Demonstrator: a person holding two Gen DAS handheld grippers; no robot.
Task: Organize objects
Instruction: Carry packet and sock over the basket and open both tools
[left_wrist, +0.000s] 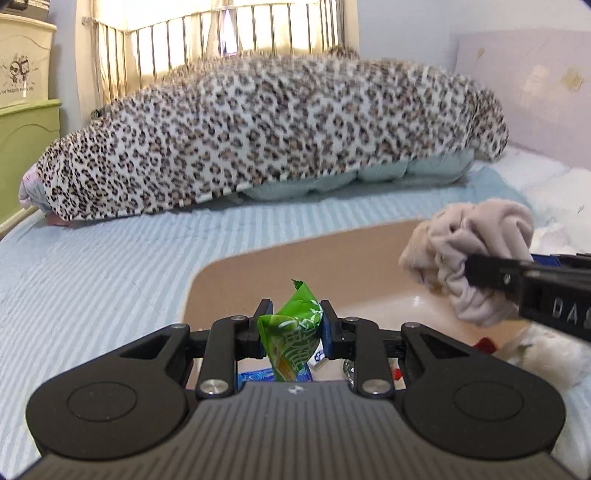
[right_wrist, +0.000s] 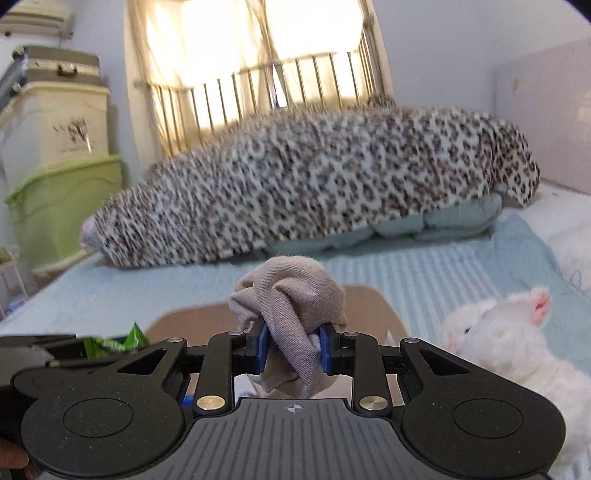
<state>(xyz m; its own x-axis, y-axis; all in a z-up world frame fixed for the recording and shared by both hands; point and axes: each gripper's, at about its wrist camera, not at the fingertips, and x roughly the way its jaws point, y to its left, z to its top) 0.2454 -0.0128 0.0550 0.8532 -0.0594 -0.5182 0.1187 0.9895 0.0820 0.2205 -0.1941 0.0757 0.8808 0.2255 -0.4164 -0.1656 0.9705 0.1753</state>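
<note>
My left gripper (left_wrist: 293, 326) is shut on a green snack packet (left_wrist: 291, 332) and holds it above a tan basin (left_wrist: 258, 266) that sits on the bed. My right gripper (right_wrist: 293, 345) is shut on a bunched beige cloth (right_wrist: 291, 299), also above the basin (right_wrist: 365, 299). In the left wrist view the right gripper (left_wrist: 476, 275) comes in from the right with the cloth (left_wrist: 469, 251). The green packet shows at the left of the right wrist view (right_wrist: 114, 343). Small packets lie in the basin under my left gripper, mostly hidden.
A striped light-blue sheet (left_wrist: 110, 266) covers the bed. A leopard-print blanket (left_wrist: 277, 129) lies heaped across the back. A white plush toy (right_wrist: 509, 332) lies to the right of the basin. Cream and green storage bins (right_wrist: 62, 166) stand at the left. A barred window is behind.
</note>
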